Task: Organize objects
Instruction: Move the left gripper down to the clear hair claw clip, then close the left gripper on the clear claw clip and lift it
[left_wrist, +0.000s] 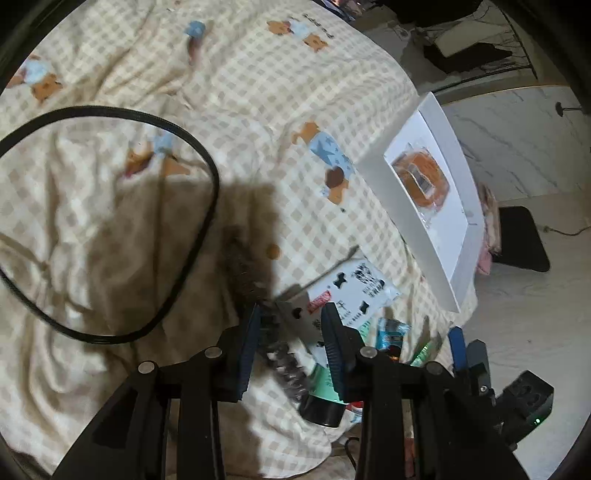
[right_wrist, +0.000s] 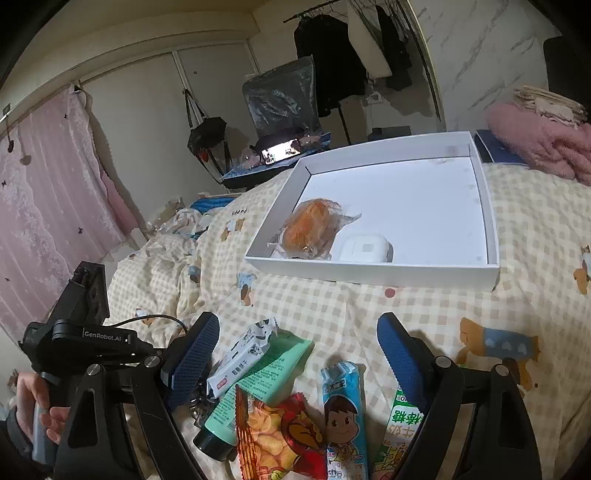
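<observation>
My left gripper (left_wrist: 291, 332) points down at the checked bedspread (left_wrist: 258, 110), shut on a dark bristly brush (left_wrist: 286, 365) that lies slanted between its blue pads. Just beyond it lie a white snack packet (left_wrist: 354, 291) and a green tube with a black cap (left_wrist: 321, 391). My right gripper (right_wrist: 295, 354) stands open above the pile: white packet (right_wrist: 240, 354), green tube (right_wrist: 255, 384), red-orange snack bag (right_wrist: 280, 432), blue candy packet (right_wrist: 343, 410), green-white sweet packet (right_wrist: 399, 432). Farther off, the white box (right_wrist: 369, 273) holds a wrapped orange bun (right_wrist: 310, 225) and a small white case (right_wrist: 364, 249).
A black cable loop (left_wrist: 199, 236) lies on the bedspread to the left. The white box (left_wrist: 454, 206) sits near the bed's edge, with floor beyond. A hand (right_wrist: 40, 410) holds the left gripper's handle. Pink blankets (right_wrist: 543, 140) are stacked behind the box.
</observation>
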